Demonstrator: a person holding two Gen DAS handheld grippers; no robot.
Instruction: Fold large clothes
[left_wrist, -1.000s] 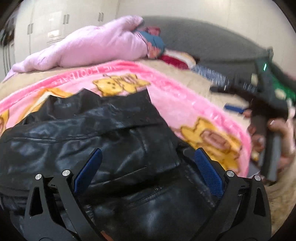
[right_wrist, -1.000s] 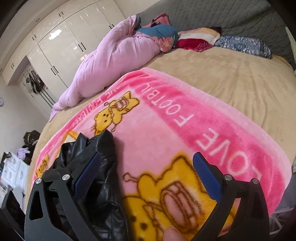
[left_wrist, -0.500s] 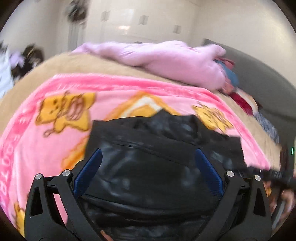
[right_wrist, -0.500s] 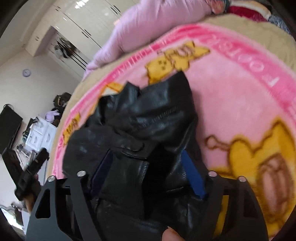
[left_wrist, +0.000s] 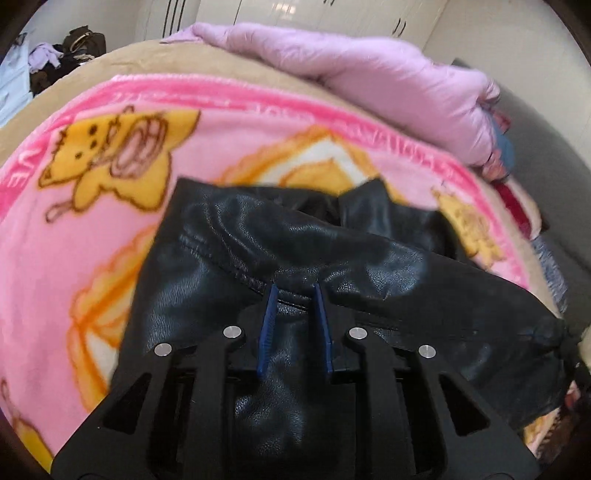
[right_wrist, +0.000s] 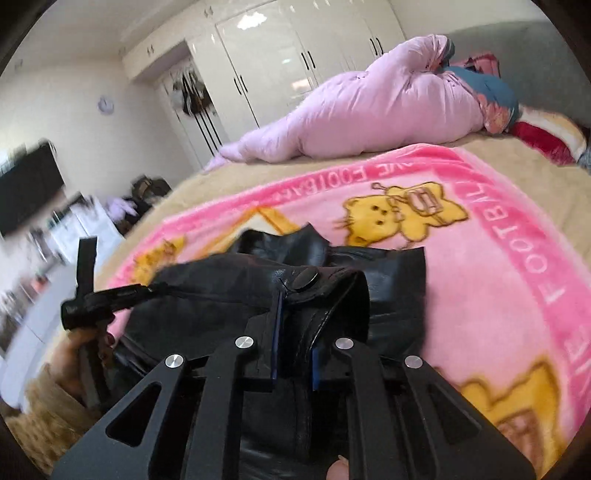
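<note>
A black leather jacket (left_wrist: 332, 258) lies bunched on a pink cartoon blanket (left_wrist: 92, 221) on the bed. My left gripper (left_wrist: 295, 291) is shut on a seam fold at the jacket's near edge. In the right wrist view the jacket (right_wrist: 388, 280) shows again, and my right gripper (right_wrist: 295, 299) is shut on a jacket edge beside a snap button (right_wrist: 308, 277). The left gripper (right_wrist: 96, 295) also shows at the left of the right wrist view, holding the jacket's other end. The stretch of jacket between the two grippers is pulled taut and lifted a little.
A pink quilt roll (right_wrist: 369, 107) lies along the far side of the bed, with folded clothes (right_wrist: 535, 140) at the headboard end. White wardrobes (right_wrist: 277, 55) line the wall. A dresser with clutter (right_wrist: 74, 229) stands off the bed's left side.
Both grippers were open over the jacket; both have now closed on its edge. The left gripper swung left along the jacket, the right moved from the blanket onto the jacket.
</note>
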